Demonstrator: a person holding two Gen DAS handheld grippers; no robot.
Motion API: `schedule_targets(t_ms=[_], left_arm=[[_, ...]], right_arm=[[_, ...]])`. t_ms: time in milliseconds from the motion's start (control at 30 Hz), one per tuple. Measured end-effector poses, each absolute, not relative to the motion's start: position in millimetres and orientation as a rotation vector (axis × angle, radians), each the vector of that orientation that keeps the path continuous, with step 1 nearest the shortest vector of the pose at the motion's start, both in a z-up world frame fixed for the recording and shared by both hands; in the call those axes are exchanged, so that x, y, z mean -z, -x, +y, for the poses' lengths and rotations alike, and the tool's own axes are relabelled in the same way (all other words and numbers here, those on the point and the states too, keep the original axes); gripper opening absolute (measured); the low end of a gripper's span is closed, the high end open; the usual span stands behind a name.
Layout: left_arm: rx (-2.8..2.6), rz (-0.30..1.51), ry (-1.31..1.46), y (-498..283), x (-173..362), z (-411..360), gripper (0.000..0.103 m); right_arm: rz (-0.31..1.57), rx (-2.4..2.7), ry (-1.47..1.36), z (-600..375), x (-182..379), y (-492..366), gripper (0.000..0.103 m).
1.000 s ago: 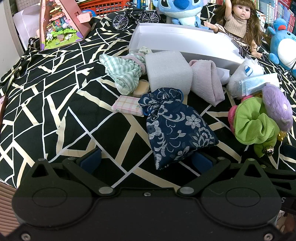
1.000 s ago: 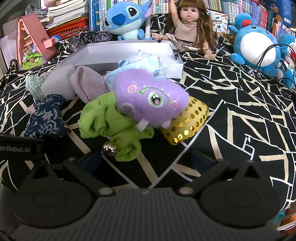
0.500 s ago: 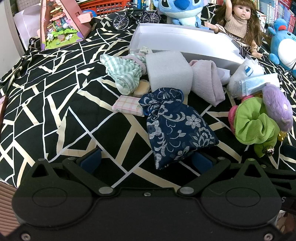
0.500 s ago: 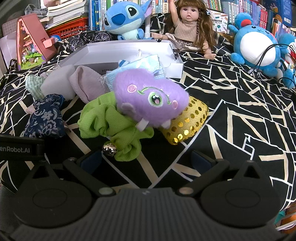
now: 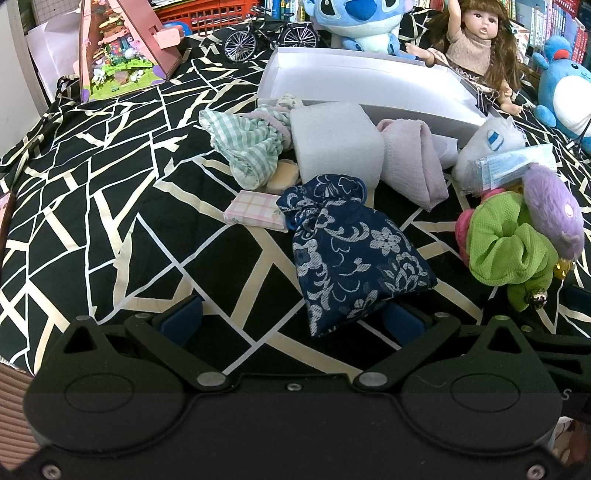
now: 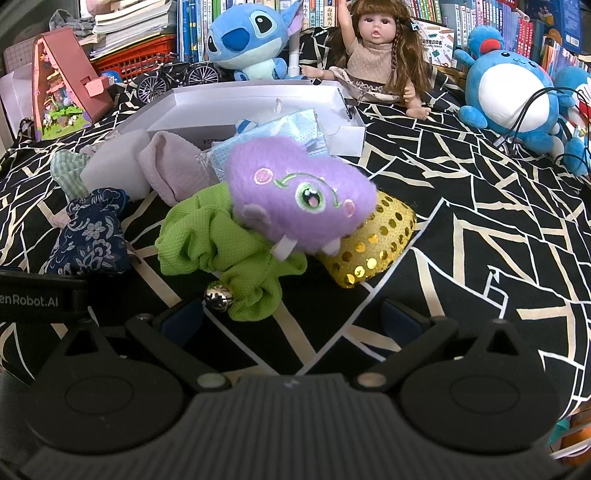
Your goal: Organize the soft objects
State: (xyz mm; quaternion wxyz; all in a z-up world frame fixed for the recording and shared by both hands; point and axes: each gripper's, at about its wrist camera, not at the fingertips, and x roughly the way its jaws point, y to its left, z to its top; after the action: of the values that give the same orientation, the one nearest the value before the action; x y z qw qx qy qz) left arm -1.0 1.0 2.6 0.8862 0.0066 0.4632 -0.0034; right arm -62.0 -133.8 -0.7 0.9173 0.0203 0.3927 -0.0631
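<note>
A pile of soft items lies on the black patterned cloth before a white box (image 5: 369,70). In the left wrist view my open left gripper (image 5: 291,319) sits just in front of a navy floral pouch (image 5: 351,258); its lower corner lies between the blue fingertips. Behind are a white foam block (image 5: 336,140), a pink towel (image 5: 413,162), a green checked cloth (image 5: 243,147) and a pink checked pad (image 5: 255,212). In the right wrist view my open right gripper (image 6: 291,314) faces a green scrunchie (image 6: 229,251), a purple plush (image 6: 299,199) and a gold sequin piece (image 6: 373,243).
A Stitch plush (image 6: 247,40), a doll (image 6: 376,55), a blue round plush (image 6: 517,96), a toy bicycle (image 5: 269,33) and a pink toy house (image 5: 122,48) stand at the back before books. Face masks (image 6: 280,136) lie by the box. Cables (image 6: 532,114) run at right.
Almost nothing differs; the left wrist view has shifted very slightly. Both grippers stay open and the objects have not moved.
</note>
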Motion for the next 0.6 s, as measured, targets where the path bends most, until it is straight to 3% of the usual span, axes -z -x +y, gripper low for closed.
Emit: schedule_targets(t_ms=[600], left_arm=[[0.023, 0.925, -0.021, 3.7, 0.2, 1.9, 0.103]], right_arm=[[0.803, 0.129, -0.04, -134.5, 0.9, 63.2, 0.103]])
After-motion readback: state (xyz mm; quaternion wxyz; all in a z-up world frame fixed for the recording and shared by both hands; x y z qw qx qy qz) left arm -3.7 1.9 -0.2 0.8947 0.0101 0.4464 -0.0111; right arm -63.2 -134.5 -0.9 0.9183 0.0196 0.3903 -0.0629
